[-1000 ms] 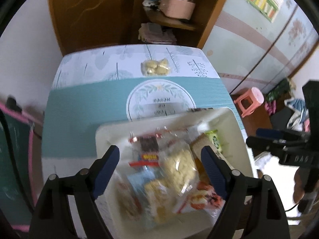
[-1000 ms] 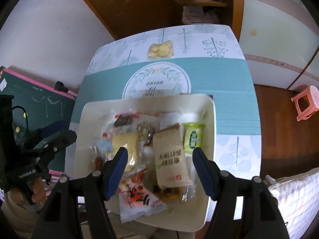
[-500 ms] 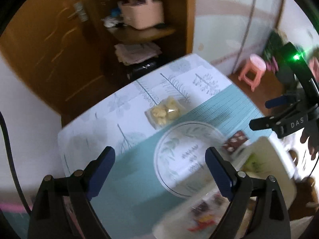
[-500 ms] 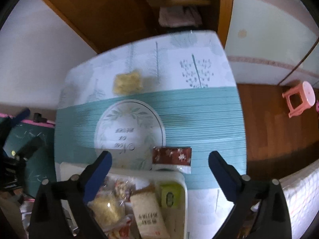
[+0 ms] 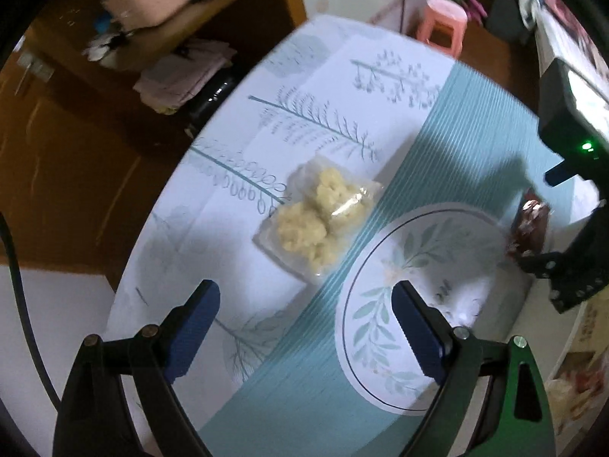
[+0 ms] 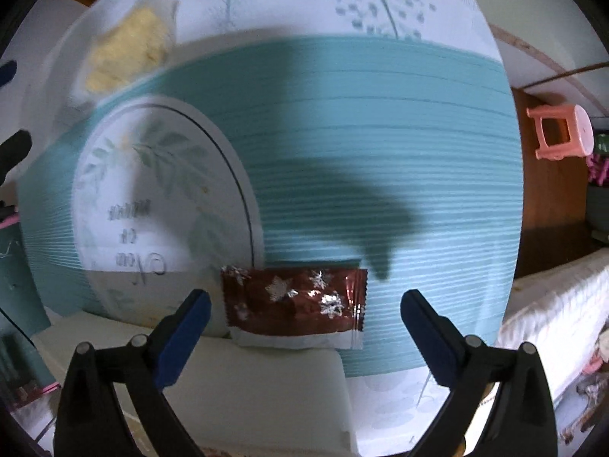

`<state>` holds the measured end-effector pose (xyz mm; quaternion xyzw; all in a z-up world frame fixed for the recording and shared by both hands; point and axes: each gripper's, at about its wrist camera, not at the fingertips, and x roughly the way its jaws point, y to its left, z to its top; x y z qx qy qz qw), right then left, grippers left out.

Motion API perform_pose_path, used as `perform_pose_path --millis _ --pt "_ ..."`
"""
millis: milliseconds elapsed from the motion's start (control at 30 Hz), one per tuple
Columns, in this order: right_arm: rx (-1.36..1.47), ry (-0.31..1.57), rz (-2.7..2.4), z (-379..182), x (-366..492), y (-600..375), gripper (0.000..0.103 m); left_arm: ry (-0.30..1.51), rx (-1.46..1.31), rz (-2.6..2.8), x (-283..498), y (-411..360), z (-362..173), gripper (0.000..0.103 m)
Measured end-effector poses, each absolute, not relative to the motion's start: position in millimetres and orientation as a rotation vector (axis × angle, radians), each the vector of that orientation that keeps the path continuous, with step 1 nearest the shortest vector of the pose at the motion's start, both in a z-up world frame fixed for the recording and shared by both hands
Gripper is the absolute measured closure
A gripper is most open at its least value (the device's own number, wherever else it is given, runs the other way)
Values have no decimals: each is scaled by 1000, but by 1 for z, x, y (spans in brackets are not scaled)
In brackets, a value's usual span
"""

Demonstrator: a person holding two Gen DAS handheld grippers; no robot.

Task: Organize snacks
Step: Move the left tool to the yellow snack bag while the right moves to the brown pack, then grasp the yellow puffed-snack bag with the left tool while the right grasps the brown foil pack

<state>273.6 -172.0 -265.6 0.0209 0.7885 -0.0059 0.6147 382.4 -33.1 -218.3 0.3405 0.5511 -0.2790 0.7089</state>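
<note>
Hovering above the table point(image 6: 380, 152), both hand-held grippers, left point(image 5: 304, 327) and right point(image 6: 304, 327), gape empty. Brown packet point(image 6: 295, 304) beside tray point(image 6: 247, 381); tray contents cut off, yellow bag point(image 5: 319, 217) blurred.

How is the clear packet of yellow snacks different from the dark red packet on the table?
The clear packet shows its lumpy yellow contents; the dark red packet is opaque foil with silver snowflakes, hiding what is inside. The clear packet looks puffy and bulging, while the dark red packet lies flat. The clear packet sits on the white leafy part of the tablecloth, the dark red packet on the teal band beside the white tray. Both lie loose on the table, outside the tray.
</note>
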Motion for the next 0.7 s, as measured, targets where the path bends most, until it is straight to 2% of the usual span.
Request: perform_pose_path --millis 133,200,333,367,400,500,700 --pt "41 1858 -25 -278 272 -169 3 1214 794 -649 384 -43 -226 12" --pt "44 1865 -37 -283 269 -170 15 1210 796 -654 387 -46 -227 12" --pt "-21 1847 -39 -283 265 -163 25 1216 813 -651 395 -52 -234 12" --pt "-32 1839 -34 -282 264 -162 30 1218 817 -649 397 -52 -235 12" --pt "-38 1824 -29 -280 263 -161 40 1220 821 -648 399 -54 -237 12" --pt "-9 1783 -19 -272 263 -163 53 1228 834 -643 405 -57 -243 12" --pt "143 1694 -46 -261 265 -182 59 1262 858 -645 417 -67 -260 12"
